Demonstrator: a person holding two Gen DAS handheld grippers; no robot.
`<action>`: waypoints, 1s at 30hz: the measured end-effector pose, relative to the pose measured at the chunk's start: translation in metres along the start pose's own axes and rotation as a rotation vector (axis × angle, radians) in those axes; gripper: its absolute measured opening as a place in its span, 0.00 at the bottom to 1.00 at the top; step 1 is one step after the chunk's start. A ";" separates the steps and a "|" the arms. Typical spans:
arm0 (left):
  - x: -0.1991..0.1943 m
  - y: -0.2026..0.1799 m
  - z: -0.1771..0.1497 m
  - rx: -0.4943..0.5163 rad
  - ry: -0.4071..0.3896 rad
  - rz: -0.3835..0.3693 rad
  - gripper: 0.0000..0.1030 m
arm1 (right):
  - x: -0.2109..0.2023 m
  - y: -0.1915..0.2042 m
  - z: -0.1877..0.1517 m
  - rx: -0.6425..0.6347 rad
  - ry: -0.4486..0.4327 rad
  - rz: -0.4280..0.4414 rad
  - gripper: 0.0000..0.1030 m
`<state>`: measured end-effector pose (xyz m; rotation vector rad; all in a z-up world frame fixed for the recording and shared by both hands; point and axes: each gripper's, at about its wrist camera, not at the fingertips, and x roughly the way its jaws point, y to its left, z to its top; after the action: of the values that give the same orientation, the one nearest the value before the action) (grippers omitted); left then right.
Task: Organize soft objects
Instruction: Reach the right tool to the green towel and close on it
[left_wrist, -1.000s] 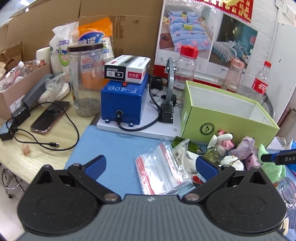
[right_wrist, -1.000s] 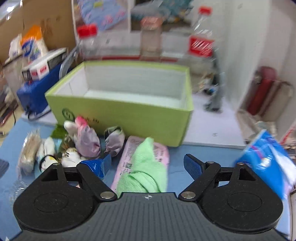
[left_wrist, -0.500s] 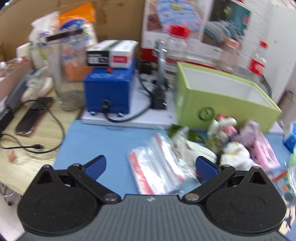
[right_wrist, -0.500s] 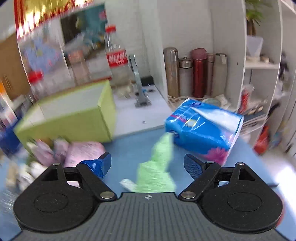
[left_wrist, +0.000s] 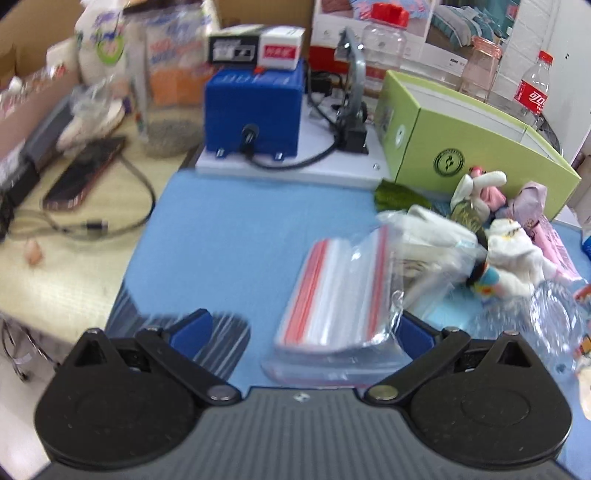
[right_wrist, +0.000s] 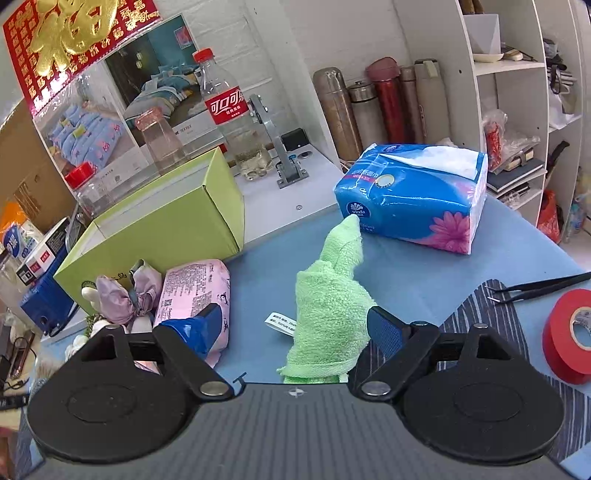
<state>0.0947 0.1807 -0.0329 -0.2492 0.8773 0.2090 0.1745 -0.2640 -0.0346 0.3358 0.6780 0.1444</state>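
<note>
My right gripper is open above the blue mat. A rolled green towel lies between its fingers, close against the right finger and well apart from the left one. To the left lie a pink soft pack and a purple fabric bow, in front of the open green box. My left gripper is open too, low over a stack of clear zip bags that reaches between its fingers. Plush toys lie to its right, before the green box.
A blue tissue pack sits just beyond the towel. Red tape and black tweezers lie at the right. A cola bottle and flasks stand behind. A blue machine, phone and cables crowd the left.
The right gripper swung right and rolled, from facing the green box to facing the tissue pack, the towel staying between its fingers. The left gripper sank toward the zip bags.
</note>
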 end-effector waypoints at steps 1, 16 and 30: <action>-0.002 0.004 -0.003 -0.004 0.013 -0.004 0.99 | 0.001 0.000 0.000 0.008 -0.001 0.005 0.70; -0.004 -0.019 0.020 0.151 -0.023 -0.098 1.00 | -0.005 0.019 -0.005 -0.026 0.012 0.027 0.70; 0.056 0.018 0.030 0.129 0.063 0.062 0.99 | 0.002 -0.009 0.001 -0.015 0.028 -0.086 0.70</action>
<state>0.1457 0.2112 -0.0604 -0.1093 0.9579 0.2023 0.1765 -0.2723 -0.0382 0.2907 0.7177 0.0724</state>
